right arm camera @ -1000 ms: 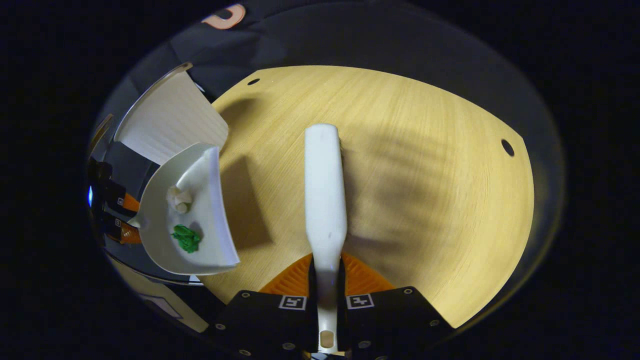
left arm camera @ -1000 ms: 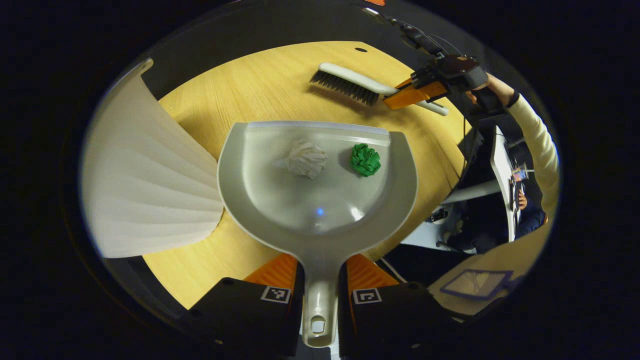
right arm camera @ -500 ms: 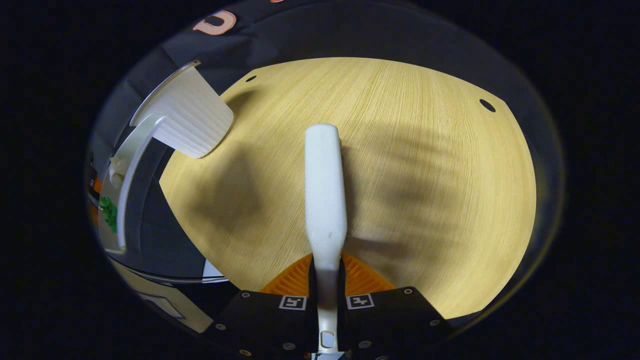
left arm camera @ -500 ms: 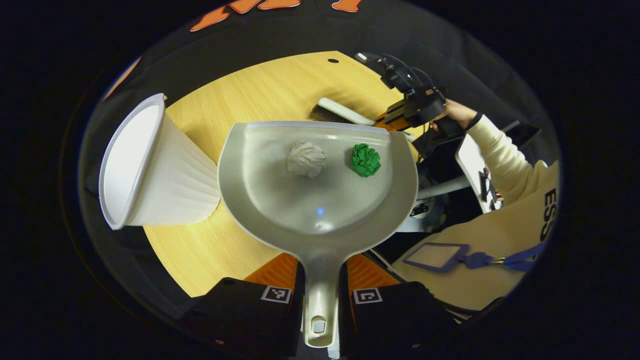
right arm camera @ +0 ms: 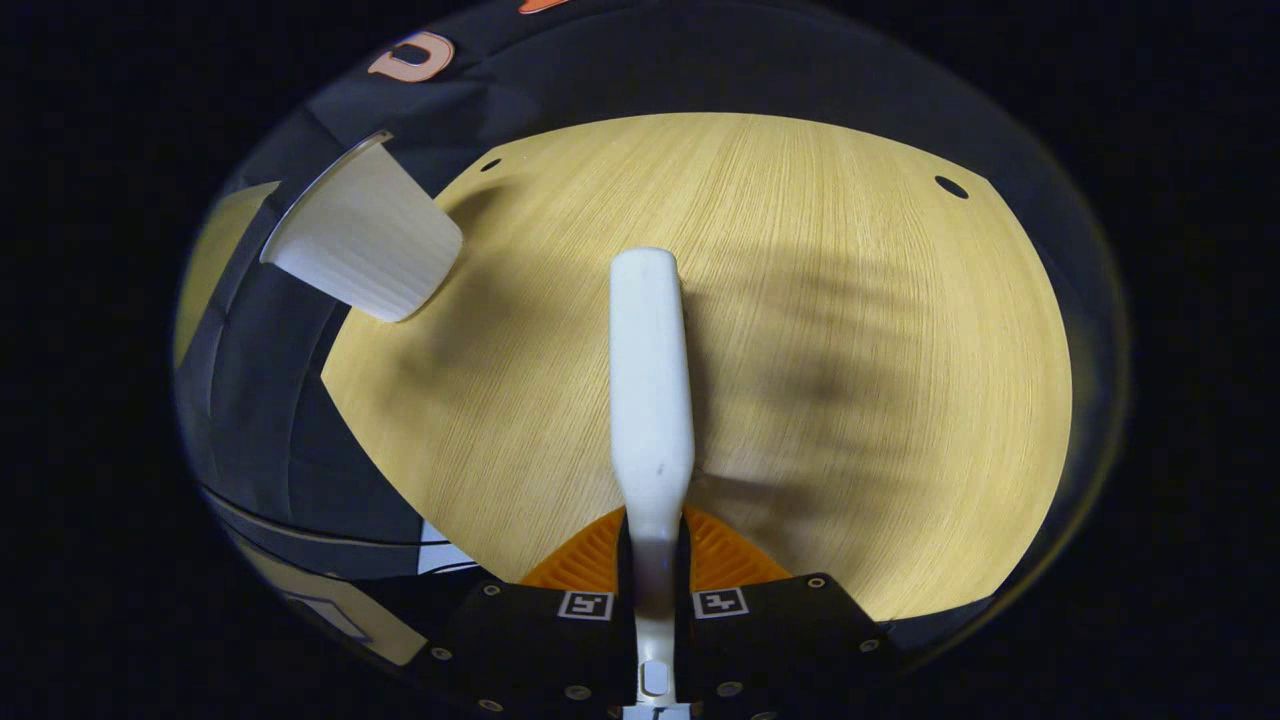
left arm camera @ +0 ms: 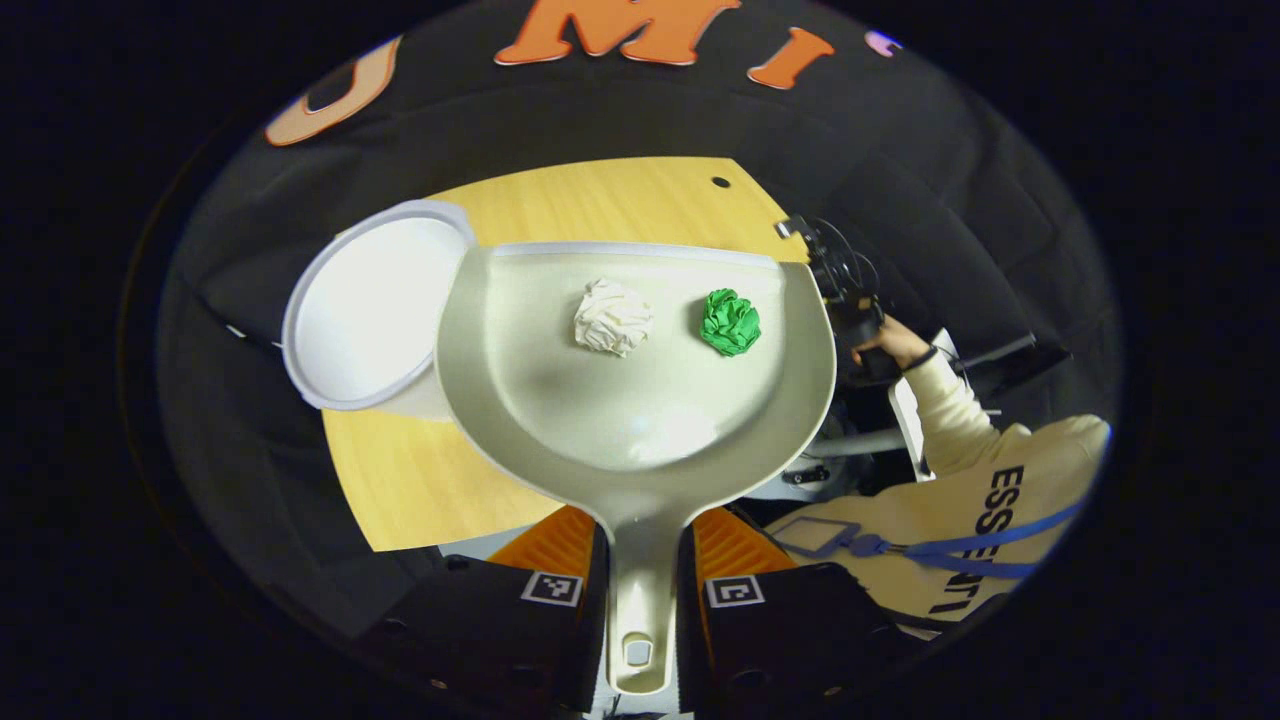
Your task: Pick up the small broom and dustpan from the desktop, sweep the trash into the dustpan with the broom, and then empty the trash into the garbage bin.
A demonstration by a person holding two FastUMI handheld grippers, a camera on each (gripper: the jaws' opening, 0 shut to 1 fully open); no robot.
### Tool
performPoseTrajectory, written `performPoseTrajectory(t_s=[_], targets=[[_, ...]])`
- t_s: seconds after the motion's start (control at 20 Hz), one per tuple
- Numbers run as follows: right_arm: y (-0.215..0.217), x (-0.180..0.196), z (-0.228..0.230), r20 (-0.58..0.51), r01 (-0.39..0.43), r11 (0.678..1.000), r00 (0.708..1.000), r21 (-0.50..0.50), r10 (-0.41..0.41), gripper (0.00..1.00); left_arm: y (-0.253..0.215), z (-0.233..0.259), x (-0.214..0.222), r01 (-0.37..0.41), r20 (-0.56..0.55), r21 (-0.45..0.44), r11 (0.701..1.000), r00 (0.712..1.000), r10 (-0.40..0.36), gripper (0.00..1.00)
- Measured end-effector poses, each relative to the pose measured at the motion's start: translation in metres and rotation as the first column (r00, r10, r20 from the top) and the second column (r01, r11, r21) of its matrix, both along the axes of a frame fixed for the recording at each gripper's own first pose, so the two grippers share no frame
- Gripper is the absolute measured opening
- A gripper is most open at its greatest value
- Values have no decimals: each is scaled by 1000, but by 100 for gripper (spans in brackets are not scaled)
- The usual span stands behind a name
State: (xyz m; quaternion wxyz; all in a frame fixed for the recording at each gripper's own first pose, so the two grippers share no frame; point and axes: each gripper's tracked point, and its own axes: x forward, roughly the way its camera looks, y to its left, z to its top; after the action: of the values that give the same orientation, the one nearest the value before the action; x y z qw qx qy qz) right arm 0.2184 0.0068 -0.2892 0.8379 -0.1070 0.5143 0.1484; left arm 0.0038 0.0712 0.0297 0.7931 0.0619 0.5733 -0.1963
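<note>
The wooden table (right arm camera: 800, 330) sits against black cloth. The left hand-held gripper (left arm camera: 640, 560), clamped on the dustpan (left arm camera: 640, 400), has risen beside the bin (left arm camera: 365, 310), carrying both paper balls (left arm camera: 612, 316). The right hand-held gripper (right arm camera: 655, 560) stays clamped on the broom (right arm camera: 650, 370).

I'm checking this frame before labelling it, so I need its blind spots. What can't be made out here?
- Broom bristles: right gripper view, hidden under its own back.
- Garbage bin bottom: left gripper view, washed out white; near side covered by the dustpan.
- Table beneath the dustpan: left gripper view, covered by the pan.
</note>
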Motion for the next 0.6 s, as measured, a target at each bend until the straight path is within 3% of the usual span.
performPoseTrajectory(t_s=[0.3, 0.6], targets=[[0, -5, -4, -10, 18, 999, 1000, 32, -18, 14, 83, 21, 63, -118, 72, 140, 983, 991, 108, 31], [1, -9, -5, -12, 43, 998, 999, 43, -43, 14, 180, 29, 110, -162, 161, 433, 887, 982, 101, 31]])
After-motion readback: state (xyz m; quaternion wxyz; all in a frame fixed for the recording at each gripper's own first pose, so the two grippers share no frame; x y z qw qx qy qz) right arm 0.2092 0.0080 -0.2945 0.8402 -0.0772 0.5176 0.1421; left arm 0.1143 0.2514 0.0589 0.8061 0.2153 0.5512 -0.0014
